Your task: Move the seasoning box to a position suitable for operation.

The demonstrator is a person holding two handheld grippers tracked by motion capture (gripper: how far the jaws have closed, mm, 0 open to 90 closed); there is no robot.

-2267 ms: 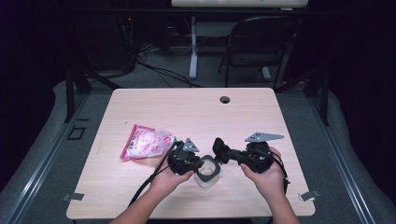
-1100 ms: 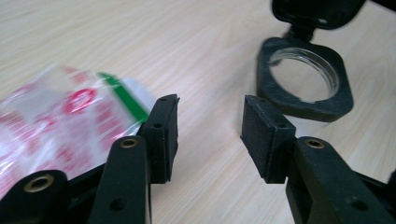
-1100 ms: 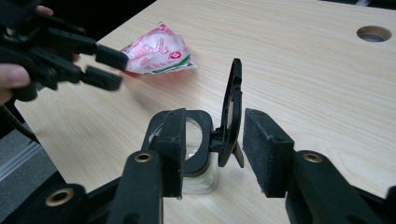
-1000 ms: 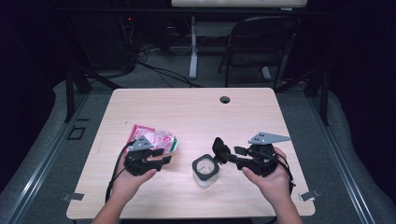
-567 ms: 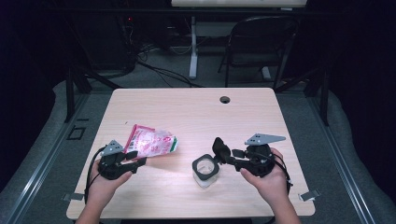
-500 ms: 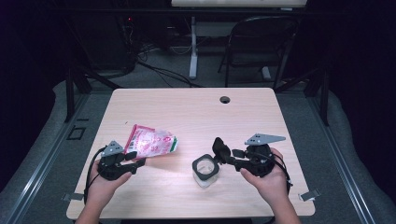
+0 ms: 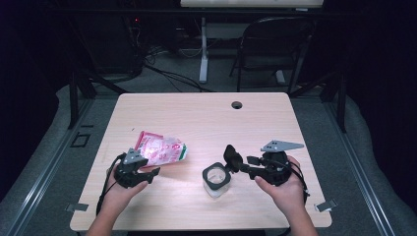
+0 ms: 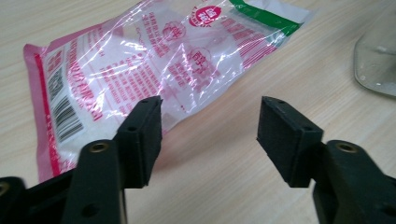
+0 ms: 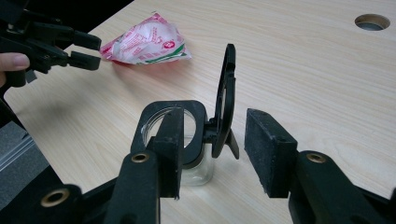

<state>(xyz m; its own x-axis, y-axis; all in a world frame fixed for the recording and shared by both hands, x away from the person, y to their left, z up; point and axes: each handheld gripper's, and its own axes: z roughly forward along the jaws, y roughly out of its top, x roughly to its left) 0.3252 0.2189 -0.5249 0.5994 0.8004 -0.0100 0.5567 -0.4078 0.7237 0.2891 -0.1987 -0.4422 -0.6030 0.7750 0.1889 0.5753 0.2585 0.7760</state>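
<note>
Lying on the left half of the pale wooden table [image 7: 275, 123], a crinkly pink-and-white plastic packet [image 7: 160, 149] with a green strip at one end sits flat, its barcode side turned up in the left gripper view [image 8: 140, 65]. The left gripper [image 7: 147, 173] rests just beside the packet's near edge, held low over the tabletop in the person's left hand [image 7: 120, 189]. Its jaws stand well apart with nothing between them, the packet just ahead of them and partly behind one jaw.

Toward the right of centre stands a small clear glass jar [image 7: 216, 180] with a black collar; its hinged black lid [image 9: 225, 100] is flipped up and stands nearly upright. The right gripper [image 7: 235, 161] sits close against the jar, its jaws open, one in front of the collar and the other off to the side of the raised lid. A round hole [image 7: 237, 104] pierces the table's far edge.
</note>
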